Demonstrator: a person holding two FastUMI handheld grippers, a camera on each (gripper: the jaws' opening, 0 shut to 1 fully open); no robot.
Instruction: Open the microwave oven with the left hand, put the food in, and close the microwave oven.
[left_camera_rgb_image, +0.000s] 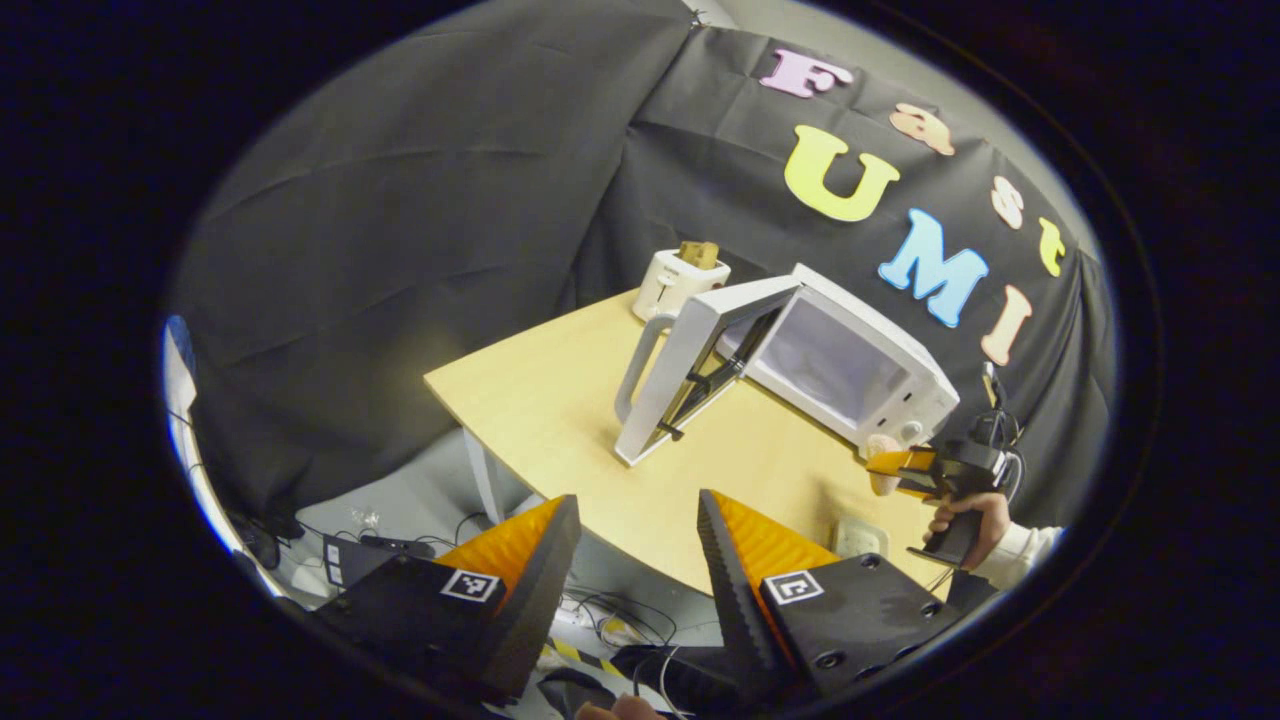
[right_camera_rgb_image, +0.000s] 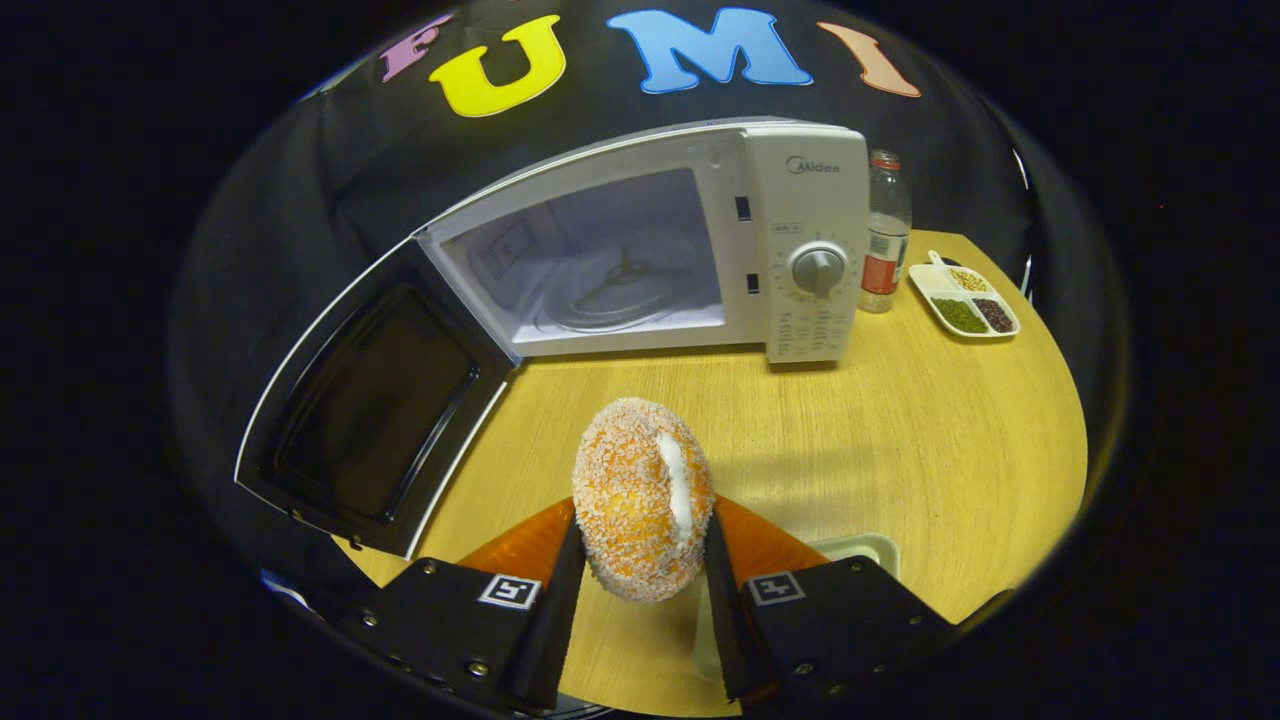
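A white microwave oven (right_camera_rgb_image: 800, 240) stands on the wooden table (right_camera_rgb_image: 950, 430) with its door (right_camera_rgb_image: 375, 400) swung wide to the left and the glass turntable (right_camera_rgb_image: 620, 290) bare inside. My right gripper (right_camera_rgb_image: 640, 545) is shut on a sugar-crusted doughnut (right_camera_rgb_image: 640, 495), held above the table in front of the cavity. In the left gripper view the microwave oven (left_camera_rgb_image: 850, 365) sits ahead with its door (left_camera_rgb_image: 690, 375) open, and the right gripper (left_camera_rgb_image: 895, 470) shows with a hand (left_camera_rgb_image: 975, 520) at the right. My left gripper (left_camera_rgb_image: 640, 545) is open, back beyond the table edge.
A plastic bottle (right_camera_rgb_image: 885, 235) and a divided dish of beans (right_camera_rgb_image: 965, 300) stand right of the microwave. A small white tray (right_camera_rgb_image: 860, 548) lies under my right gripper. A white toaster with bread (left_camera_rgb_image: 680, 278) sits at the far corner. Cables (left_camera_rgb_image: 610, 625) lie on the floor.
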